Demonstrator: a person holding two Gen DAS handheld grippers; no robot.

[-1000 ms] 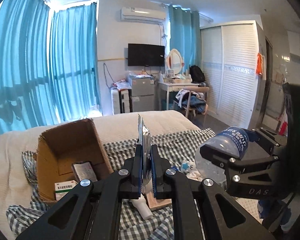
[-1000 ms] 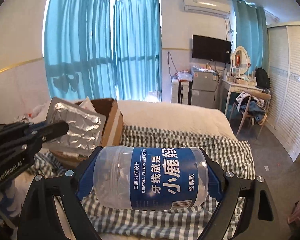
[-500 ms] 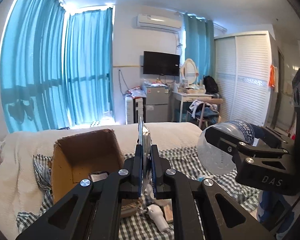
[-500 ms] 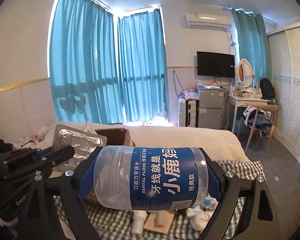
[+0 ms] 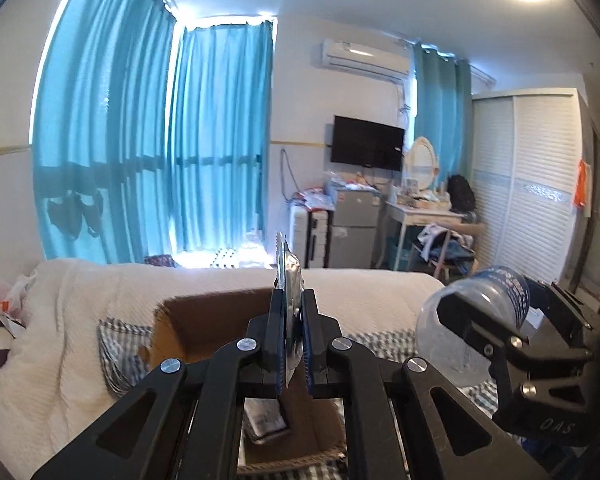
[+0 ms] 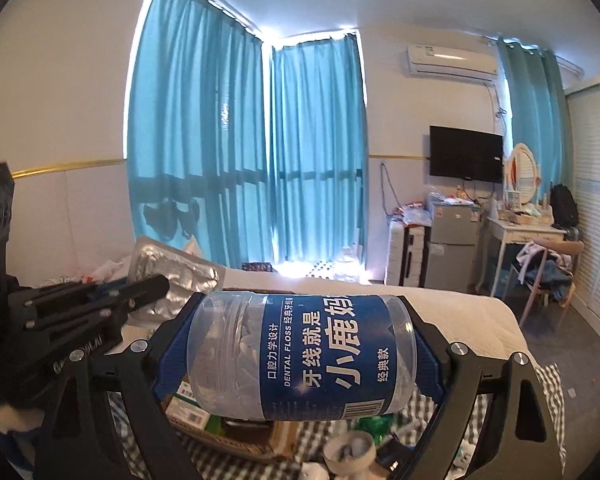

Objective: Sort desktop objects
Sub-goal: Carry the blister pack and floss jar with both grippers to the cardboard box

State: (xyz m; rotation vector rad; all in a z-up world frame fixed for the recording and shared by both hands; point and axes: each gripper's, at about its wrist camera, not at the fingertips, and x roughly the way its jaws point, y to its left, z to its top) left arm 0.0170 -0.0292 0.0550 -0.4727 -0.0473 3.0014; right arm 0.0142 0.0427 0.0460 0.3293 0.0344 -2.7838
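Left gripper fingers are pinched tight on a foil blister pack standing edge-on at frame center, over the cardboard box on the bed. Right gripper fingers clamp a dental floss jar sideways, lower center.

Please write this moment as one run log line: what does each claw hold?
left claw: shut on foil blister pack | right claw: shut on dental floss jar | cardboard box: below
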